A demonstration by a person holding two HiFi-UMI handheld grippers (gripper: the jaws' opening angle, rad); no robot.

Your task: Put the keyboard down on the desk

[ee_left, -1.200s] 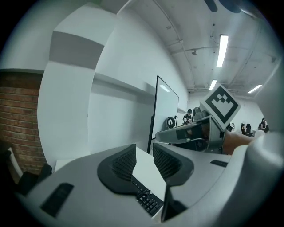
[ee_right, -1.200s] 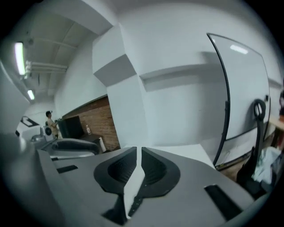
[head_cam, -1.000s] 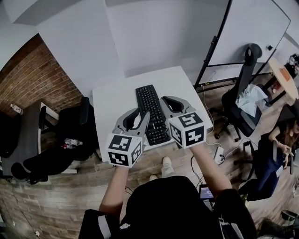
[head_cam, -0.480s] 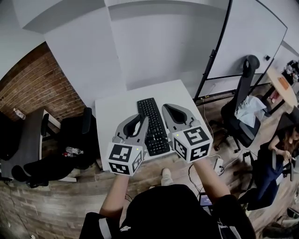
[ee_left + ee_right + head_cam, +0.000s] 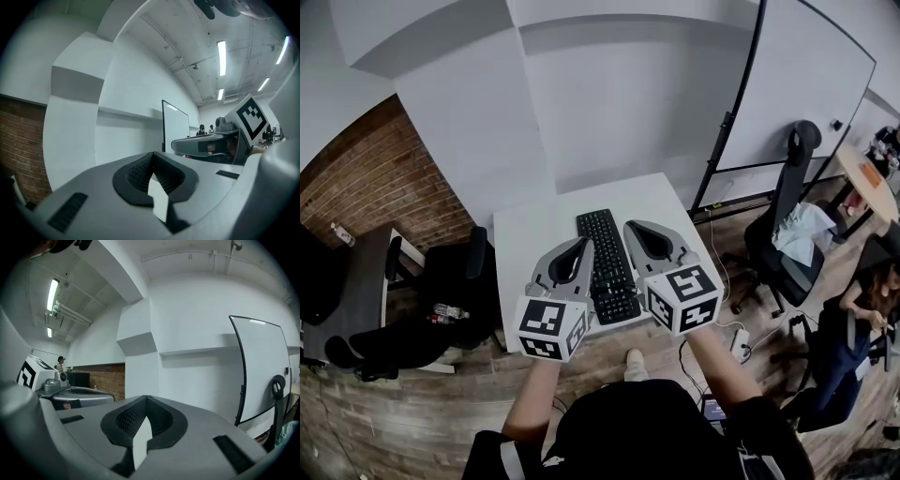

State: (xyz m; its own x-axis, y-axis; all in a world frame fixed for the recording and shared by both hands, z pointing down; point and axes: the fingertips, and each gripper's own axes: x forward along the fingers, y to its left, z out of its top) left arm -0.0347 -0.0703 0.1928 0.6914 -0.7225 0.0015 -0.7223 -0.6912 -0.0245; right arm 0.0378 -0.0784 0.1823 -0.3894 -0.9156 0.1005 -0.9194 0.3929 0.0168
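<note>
As seen from the head view, the left claw [image 5: 580,243] is closed tight and empty, just beside the keyboard [image 5: 606,264]. The keyboard is laid flat on the white table [image 5: 534,234]. The right claw [image 5: 631,226], opposite, is likewise closed and empty.

No legible text or numbers, keyboard [image 5: 607,265] key legends too small to read

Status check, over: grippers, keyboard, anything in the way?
Left gripper and right gripper both shut, nothing between the jaws. Keyboard lying flat on the white desk, between them. No other item seen on the desk.
</note>
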